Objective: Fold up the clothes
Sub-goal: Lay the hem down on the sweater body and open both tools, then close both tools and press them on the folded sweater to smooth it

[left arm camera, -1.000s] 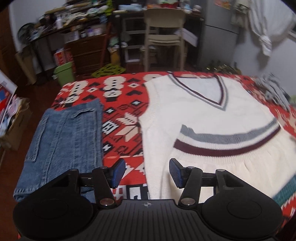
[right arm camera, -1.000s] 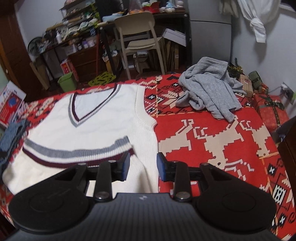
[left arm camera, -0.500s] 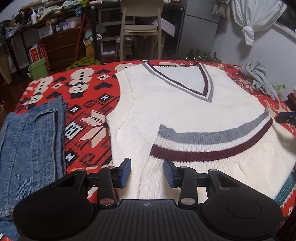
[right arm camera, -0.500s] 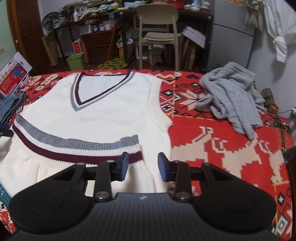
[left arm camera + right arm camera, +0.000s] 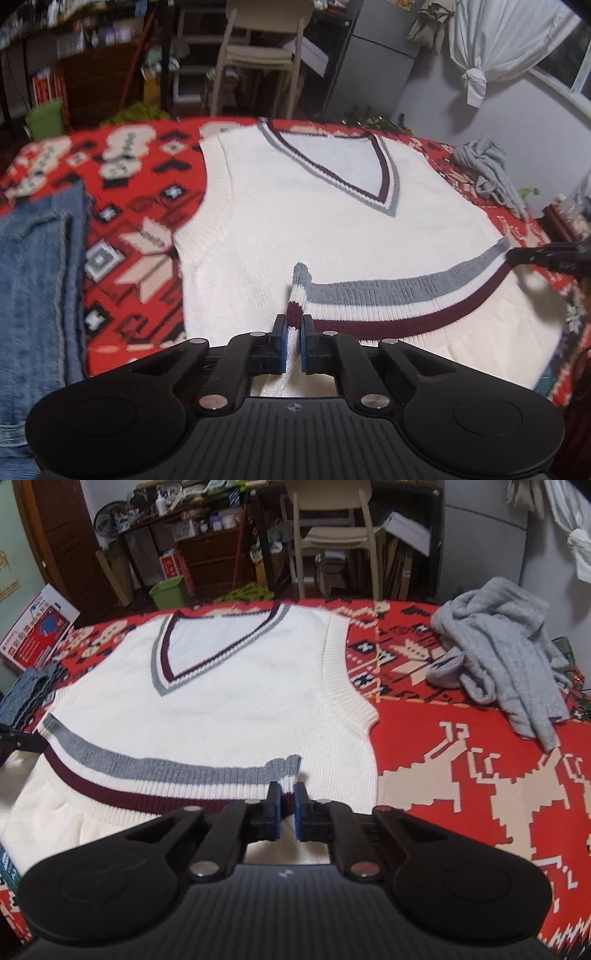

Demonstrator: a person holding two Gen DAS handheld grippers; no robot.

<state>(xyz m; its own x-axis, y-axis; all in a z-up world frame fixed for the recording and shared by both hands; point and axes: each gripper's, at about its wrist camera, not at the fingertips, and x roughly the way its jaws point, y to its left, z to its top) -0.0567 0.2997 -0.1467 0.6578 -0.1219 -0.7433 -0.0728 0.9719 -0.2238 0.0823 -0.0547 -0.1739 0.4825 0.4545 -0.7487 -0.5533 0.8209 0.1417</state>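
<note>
A cream knit vest with a grey and maroon V-neck lies flat on the red patterned cloth. Its striped bottom hem is folded up across the body. My left gripper is shut on the left end of that hem, pinching the maroon stripe. The jaws of my right gripper are closing on the hem's right end of the vest, and the fabric is squeezed between the blue pads. Each gripper shows at the edge of the other's view: the right gripper, the left gripper.
Folded blue jeans lie left of the vest. A crumpled grey sweater sits at the far right of the cloth. Beyond the table stand a beige chair, cluttered shelves and a green bin.
Both grippers came down over the striped hem and their jaws went from apart to pinched on it. The hem's left end now bunches up between the left pads.
</note>
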